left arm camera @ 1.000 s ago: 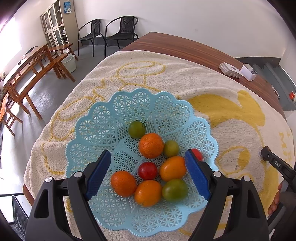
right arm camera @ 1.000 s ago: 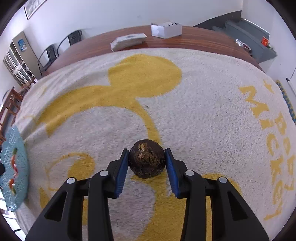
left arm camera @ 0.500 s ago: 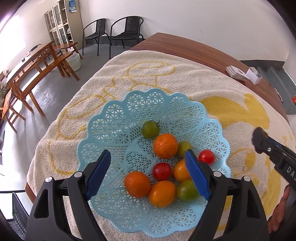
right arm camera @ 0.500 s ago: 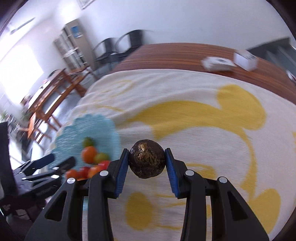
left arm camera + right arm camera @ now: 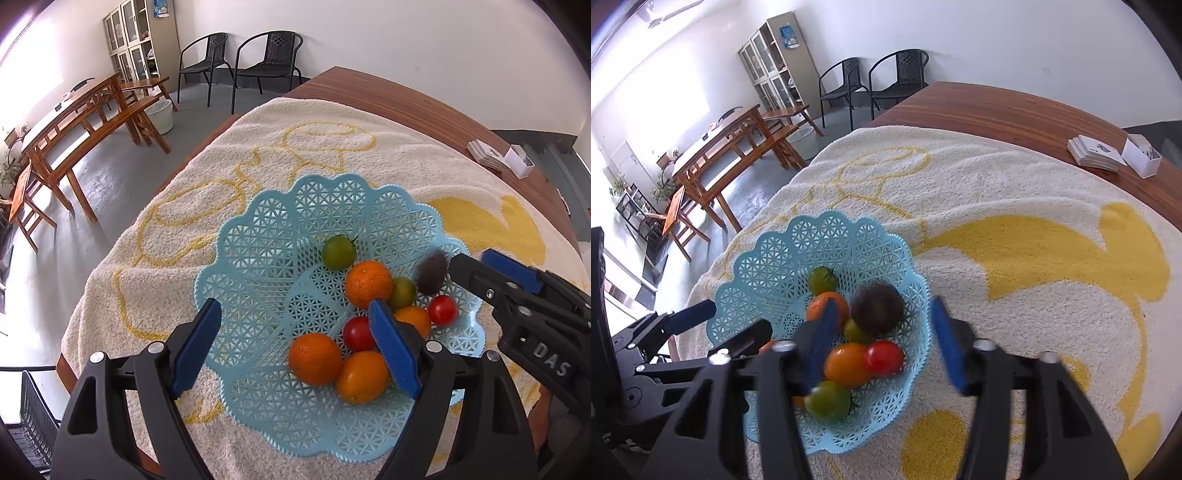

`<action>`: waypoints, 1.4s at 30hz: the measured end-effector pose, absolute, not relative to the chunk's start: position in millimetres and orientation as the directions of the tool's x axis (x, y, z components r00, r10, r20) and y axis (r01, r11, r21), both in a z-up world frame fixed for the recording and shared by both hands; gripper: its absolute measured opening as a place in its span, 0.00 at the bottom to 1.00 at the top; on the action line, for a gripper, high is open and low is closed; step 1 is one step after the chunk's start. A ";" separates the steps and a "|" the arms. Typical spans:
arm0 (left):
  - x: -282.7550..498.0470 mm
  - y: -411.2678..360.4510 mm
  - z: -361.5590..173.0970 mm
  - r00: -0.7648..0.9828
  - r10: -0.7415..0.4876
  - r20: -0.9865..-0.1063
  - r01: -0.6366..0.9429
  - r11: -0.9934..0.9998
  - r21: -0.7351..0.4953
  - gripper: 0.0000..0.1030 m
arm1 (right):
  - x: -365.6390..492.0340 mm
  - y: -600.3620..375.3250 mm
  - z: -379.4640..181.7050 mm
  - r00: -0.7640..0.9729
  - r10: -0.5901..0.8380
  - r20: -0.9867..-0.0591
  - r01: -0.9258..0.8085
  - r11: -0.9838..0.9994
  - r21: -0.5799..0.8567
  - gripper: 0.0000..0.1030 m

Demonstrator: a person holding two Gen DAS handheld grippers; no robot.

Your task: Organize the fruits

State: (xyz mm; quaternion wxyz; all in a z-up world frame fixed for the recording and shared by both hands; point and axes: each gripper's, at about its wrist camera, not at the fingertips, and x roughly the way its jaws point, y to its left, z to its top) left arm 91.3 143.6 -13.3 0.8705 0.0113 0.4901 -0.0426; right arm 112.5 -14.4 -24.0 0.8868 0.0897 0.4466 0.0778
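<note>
Right claw point(image 5: 882, 339) spread wide above the blue basket point(image 5: 768, 269), gripping nothing; we see the dark round fruit point(image 5: 878, 308) blurred, free between its fingers, over the basket's right side among oranges and tomatoes. Left claw point(image 5: 295, 347) also gapes empty over the basket's near rim. Basket sits on a cream-and-yellow towel point(image 5: 1015, 229) covering the surface.

Bare towel point(image 5: 1015, 192) lies open from 12 to 4 o'clock of the blue basket point(image 5: 849, 236), whose 6 to 9 o'clock side is crowded by the left gripper point(image 5: 735, 321) and whose bowl is filled with fruit point(image 5: 369, 284).
</note>
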 end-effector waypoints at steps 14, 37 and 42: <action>78.3 143.9 -1.4 0.568 -0.002 -0.823 0.078 0.996 0.052 0.81 | 80.3 -28.9 -32.7 0.558 0.189 -0.808 -0.035 0.978 0.204 0.77; -10.5 153.5 23.9 0.607 0.208 -0.767 -0.107 0.978 0.181 0.89 | 21.5 -1.5 5.3 0.644 0.132 -0.754 -0.240 0.970 -0.035 0.95; -21.2 153.7 27.4 0.616 0.250 -0.747 -0.123 0.967 0.222 0.89 | 16.7 4.4 5.7 0.639 0.145 -0.756 -0.287 0.956 -0.059 0.95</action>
